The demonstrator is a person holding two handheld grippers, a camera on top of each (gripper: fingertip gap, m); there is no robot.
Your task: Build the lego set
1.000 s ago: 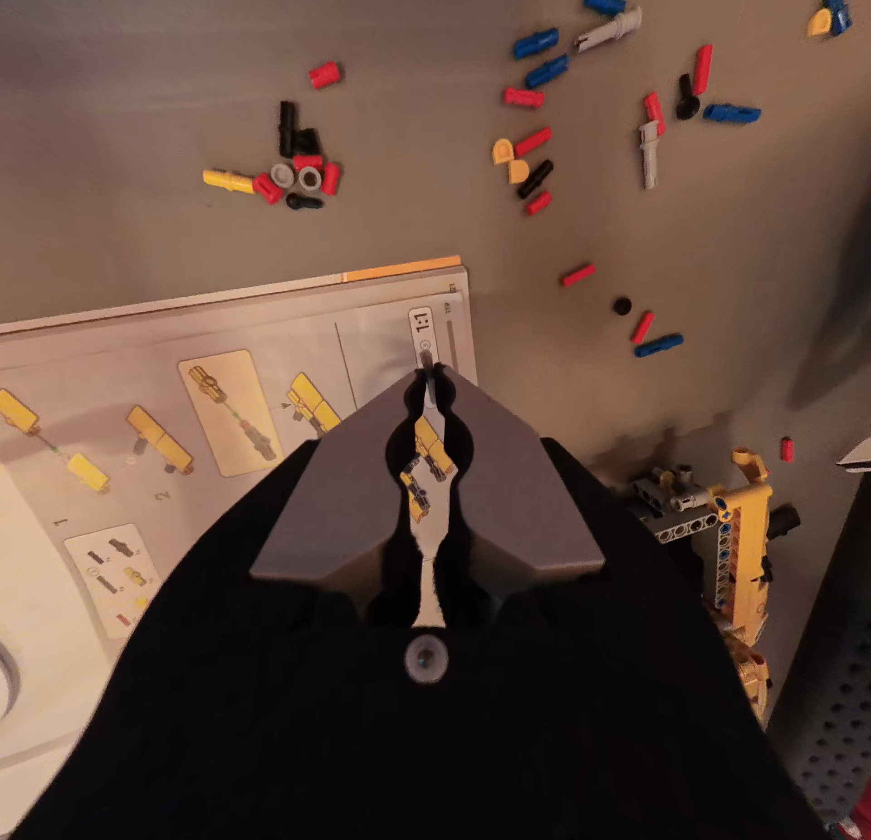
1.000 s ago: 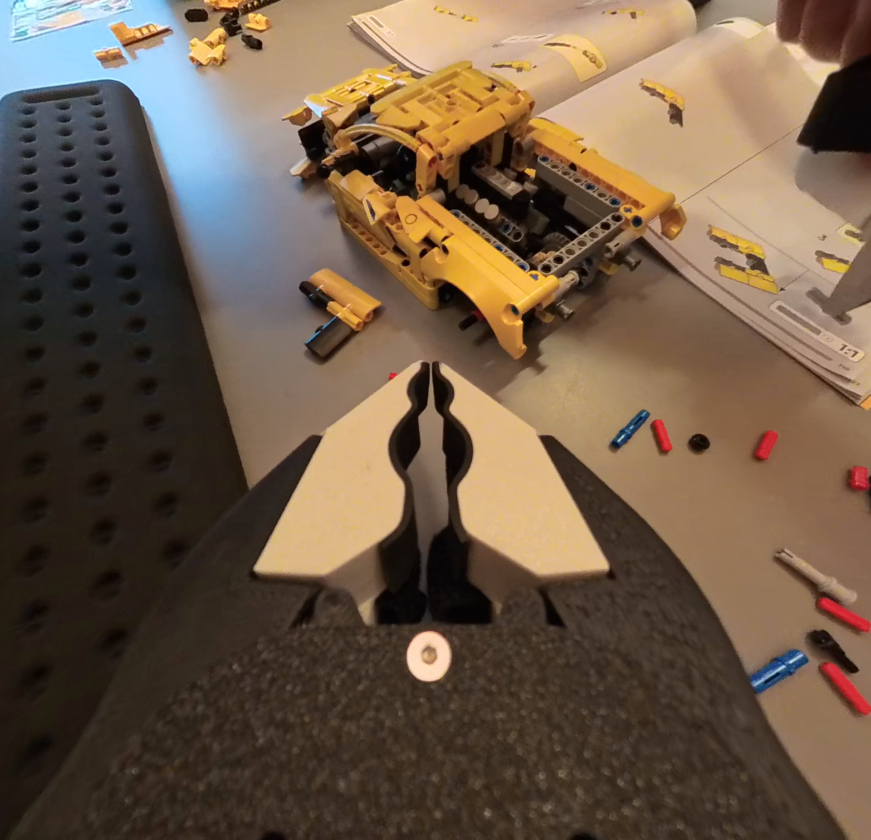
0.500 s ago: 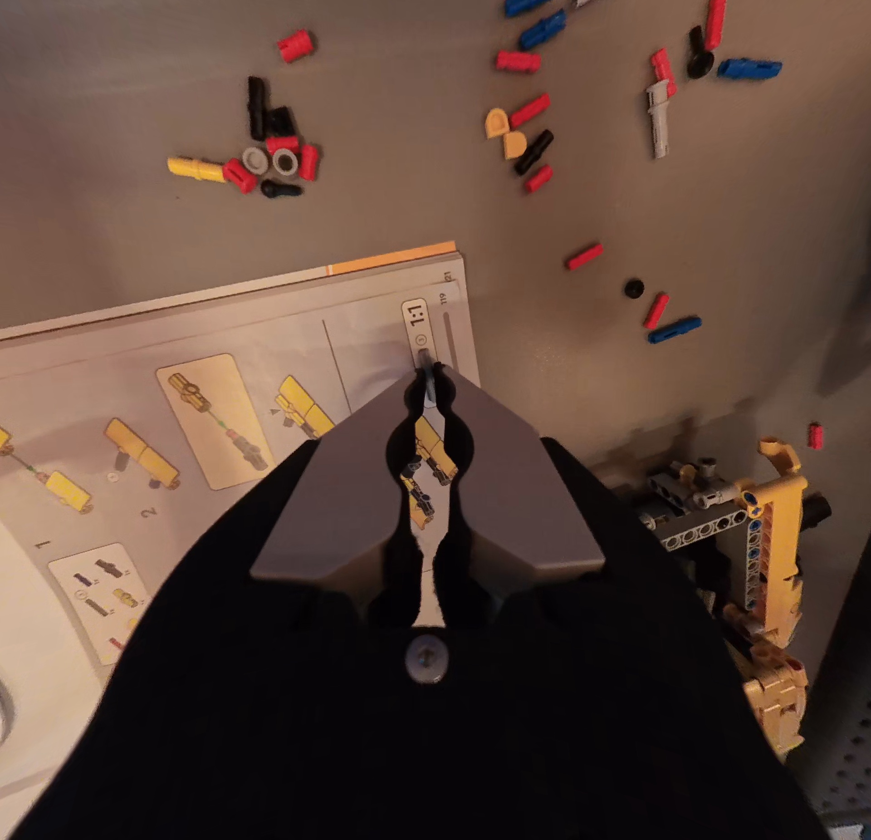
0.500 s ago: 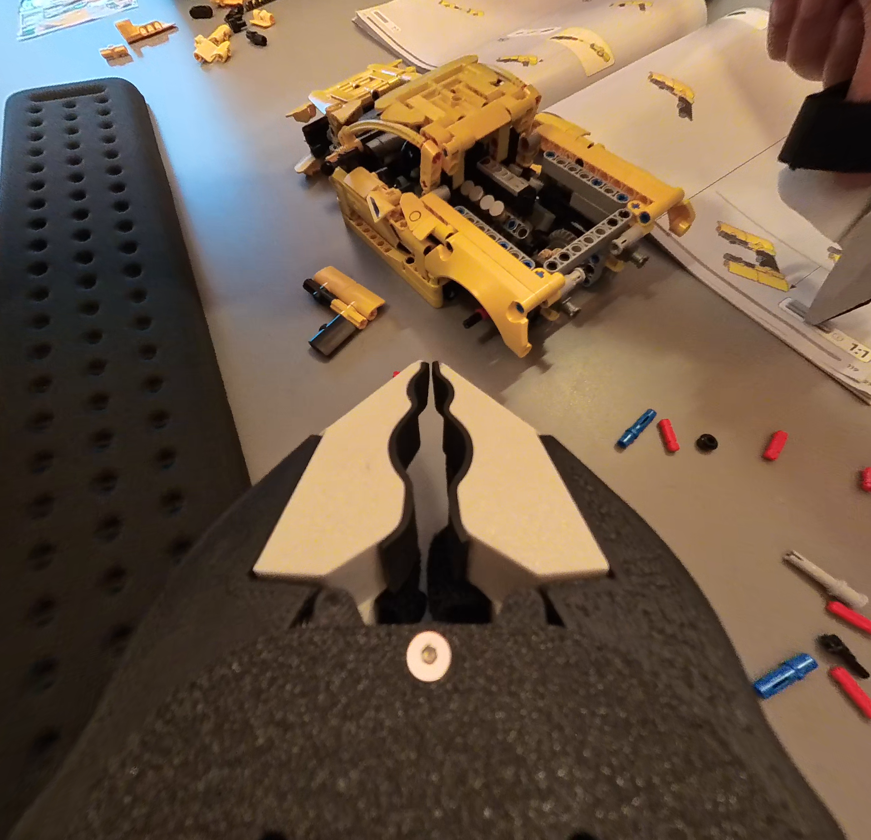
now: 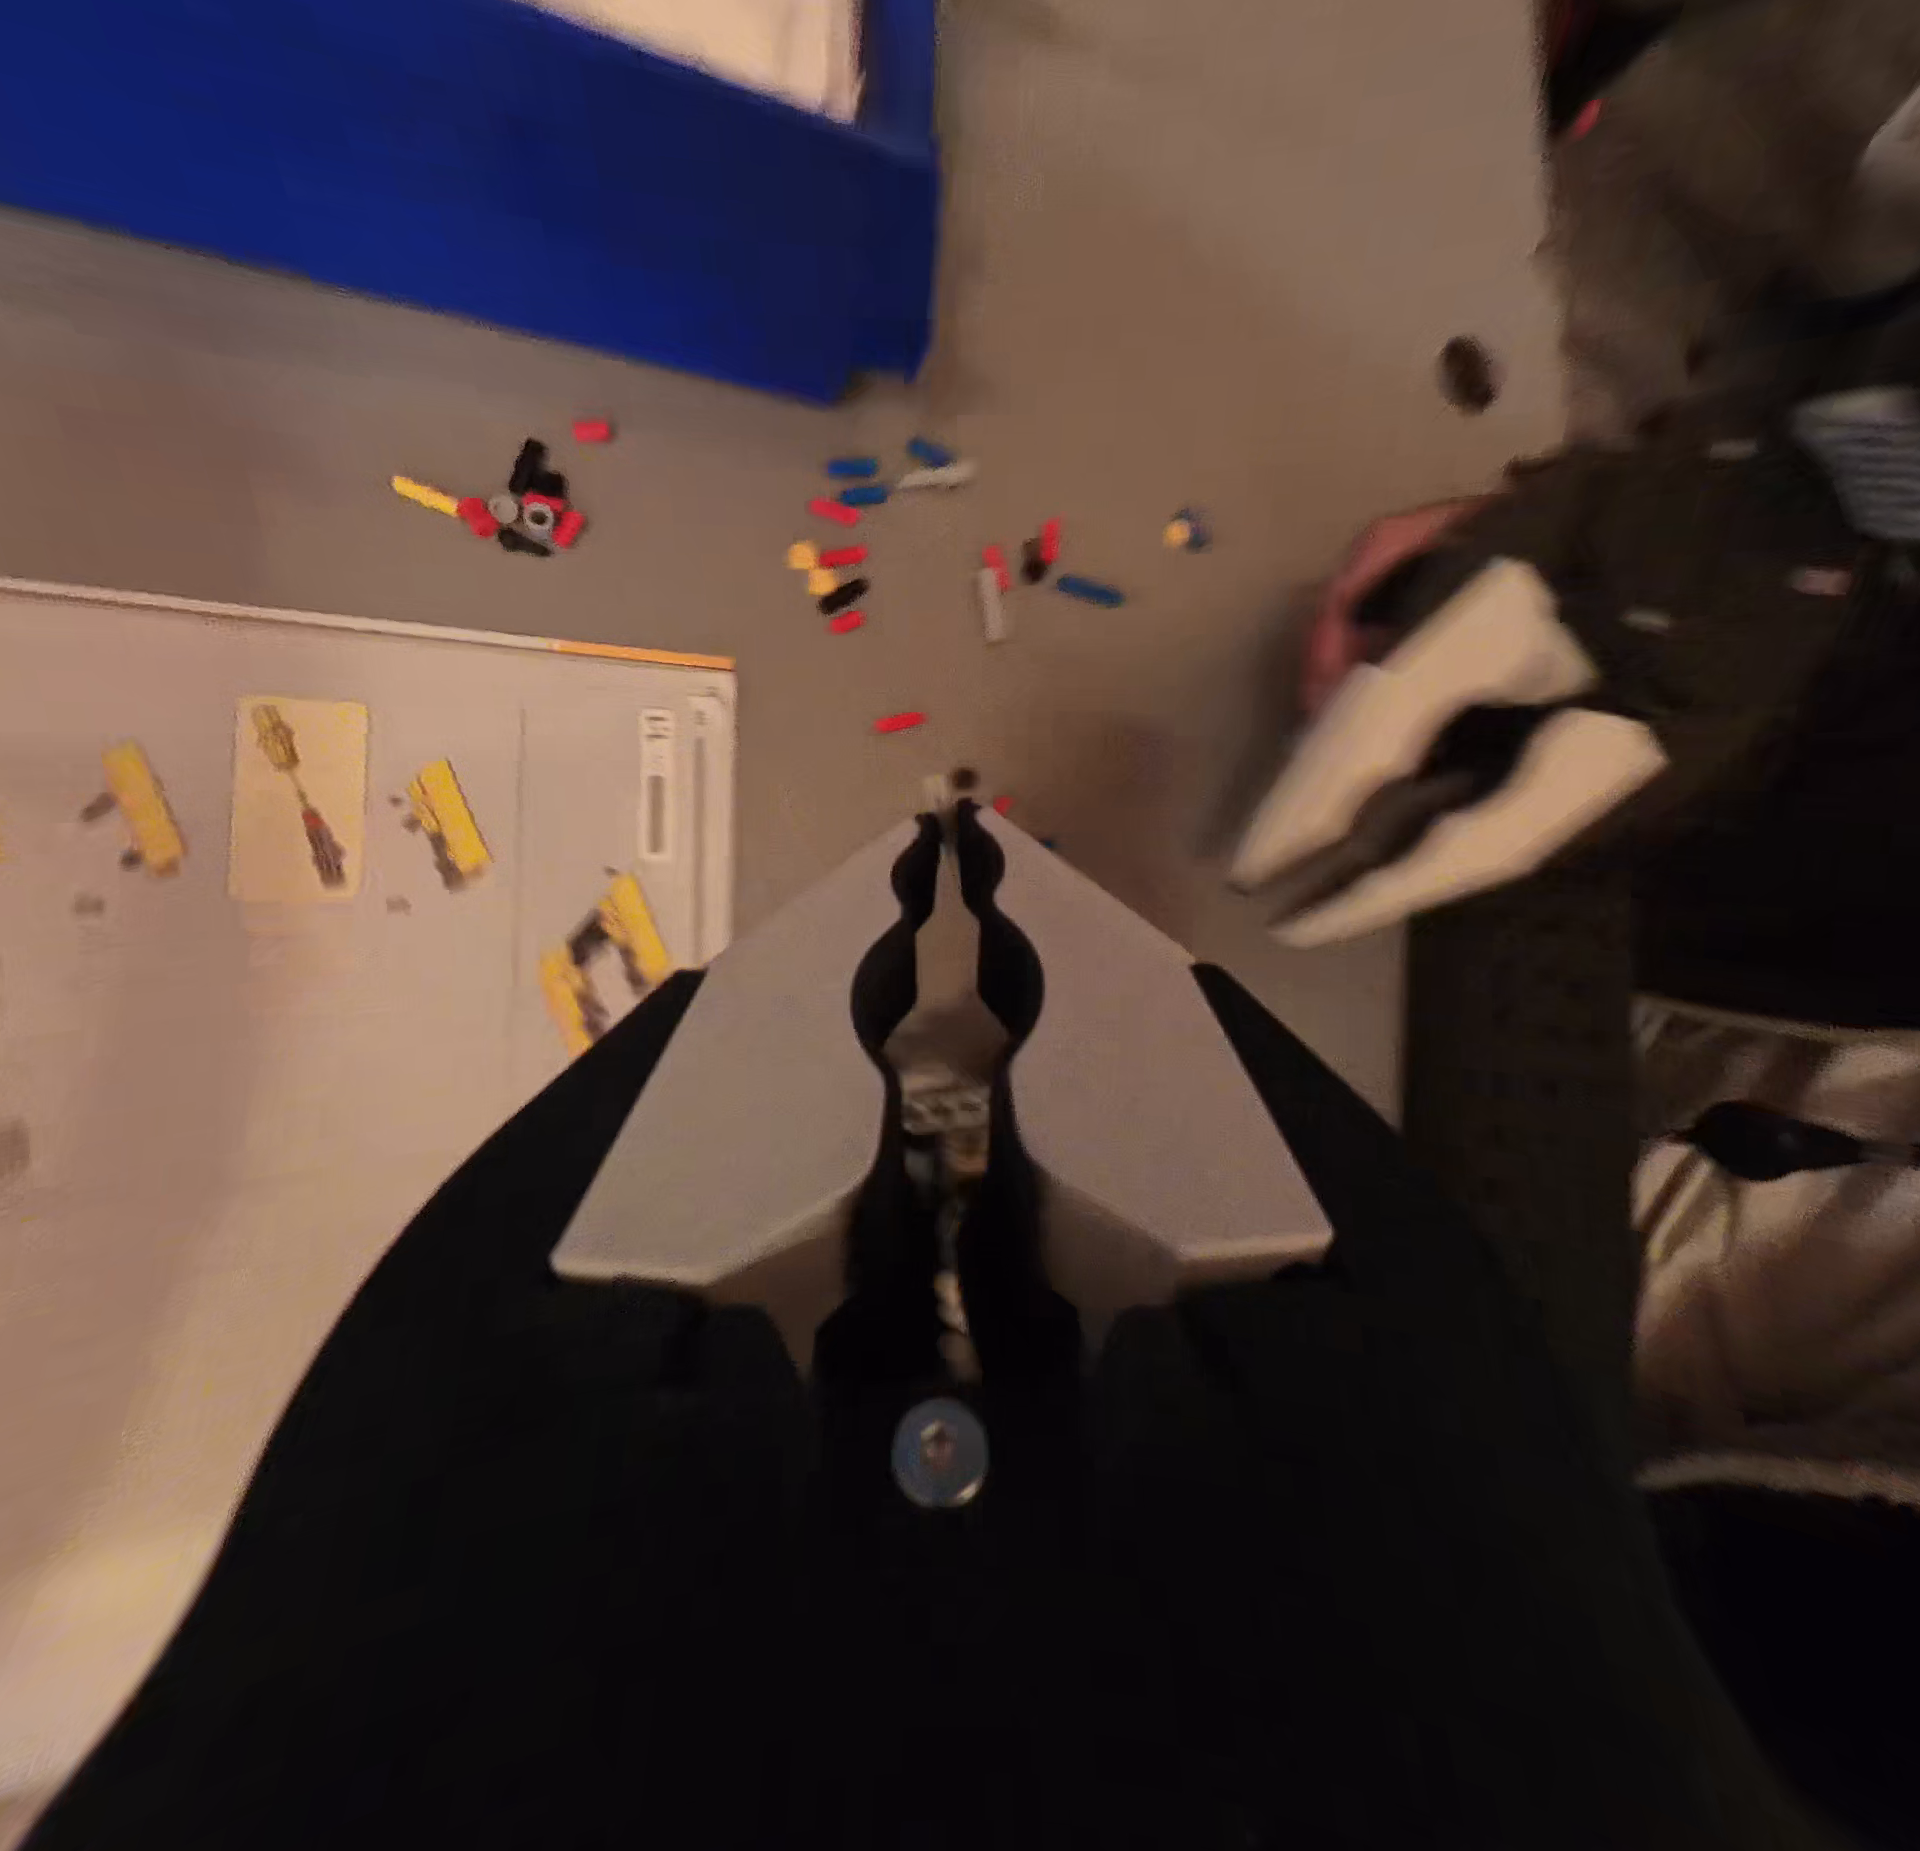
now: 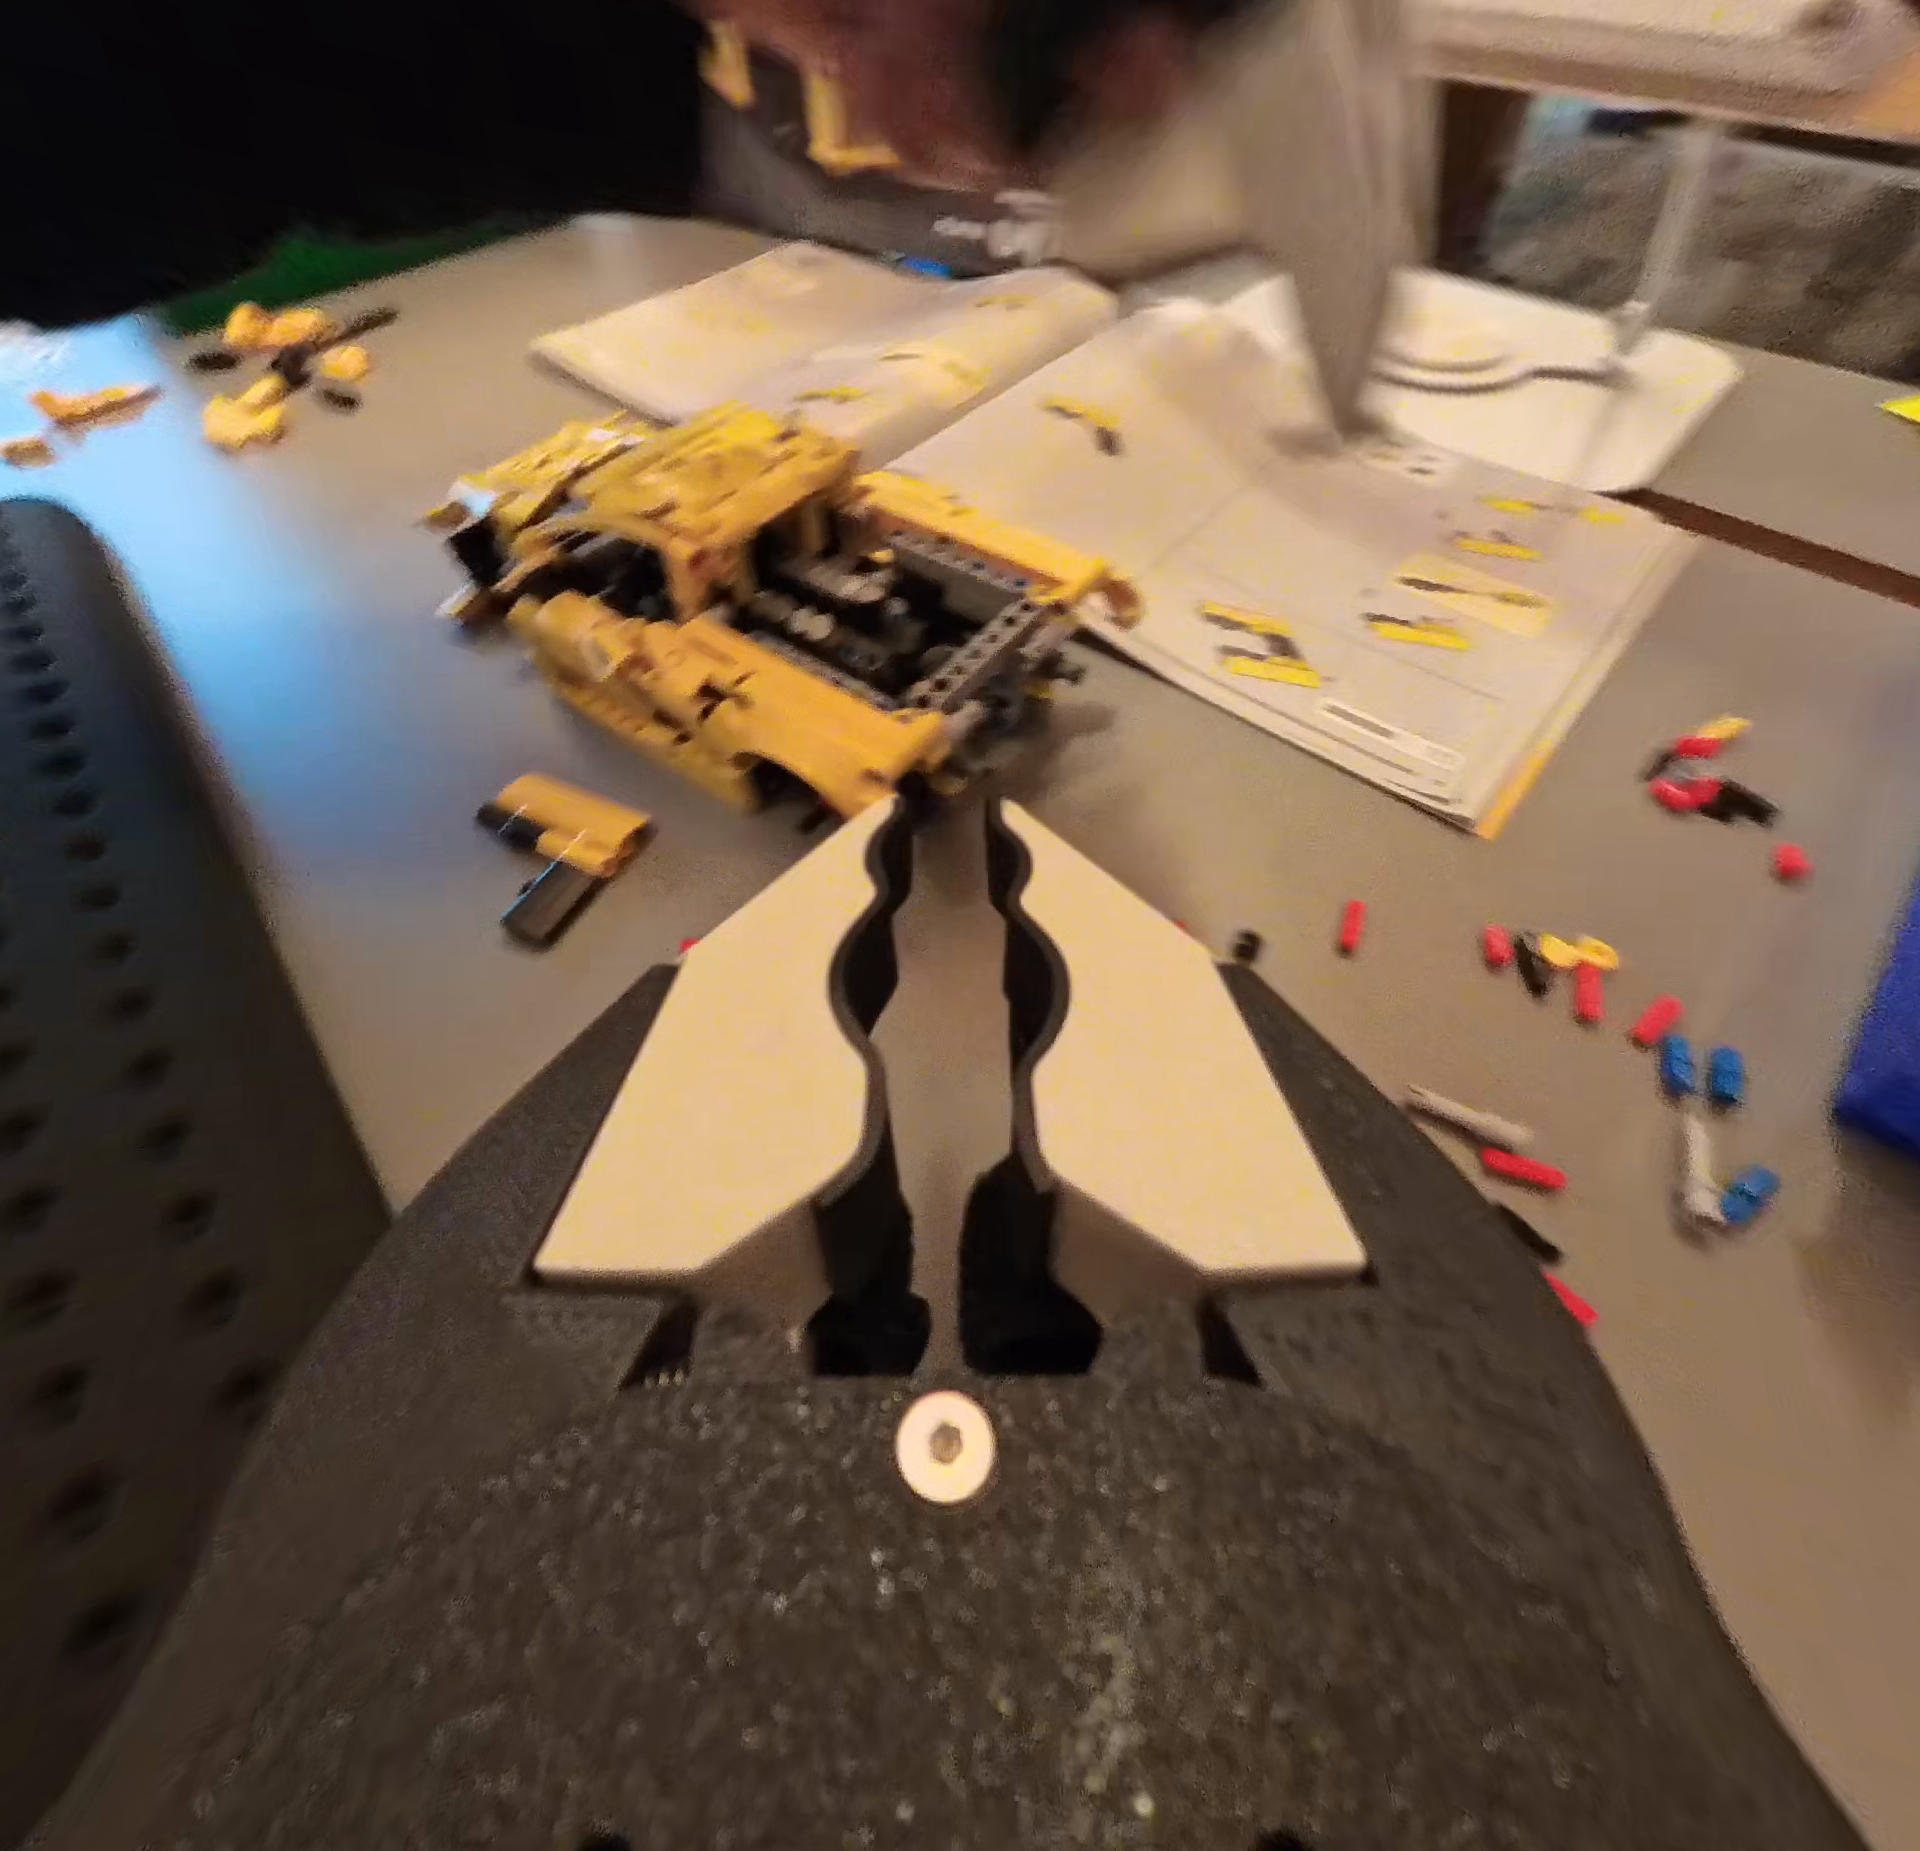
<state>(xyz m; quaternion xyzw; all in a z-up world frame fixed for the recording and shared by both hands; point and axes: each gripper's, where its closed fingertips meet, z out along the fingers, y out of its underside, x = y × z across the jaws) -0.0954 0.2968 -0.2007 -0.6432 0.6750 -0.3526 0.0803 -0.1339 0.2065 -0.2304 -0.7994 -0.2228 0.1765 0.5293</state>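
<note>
- Your left gripper [image 5: 940, 814] is nearly closed, its tips pinching a small light grey pin [image 5: 934, 793] that pokes out just past them; the view is blurred, so the pin's exact type cannot be told.
- Your right gripper [image 6: 943, 814] stands parted by a narrow gap with nothing between its fingers, and hovers over the tabletop [image 6: 343, 721] just short of the model.
- The one partly built yellow Lego car [image 6: 769, 638] sits on the tabletop directly ahead of your right gripper, its grey beam frame facing you.
- One small yellow-and-black sub-assembly [image 6: 561, 845] lies just left of the right gripper's tips, apart from the car.
- Two instruction booklets lie beyond the car: an open one [image 6: 1351, 575] to its right and a second [image 6: 810, 347] farther back. Their print is too blurred to read.
- Loose red, blue, black and grey pins [image 6: 1621, 1032] are scattered to the right; motion blur prevents a sure count.
- More yellow pieces [image 6: 270, 378] lie at the far left.
- A black perforated pad [image 6: 125, 1022] runs along the left edge.
- One blue bin [image 5: 468, 160] stands behind the pins in the left wrist view.
- From the left wrist view, your right gripper appears at the right side, blurred.
</note>
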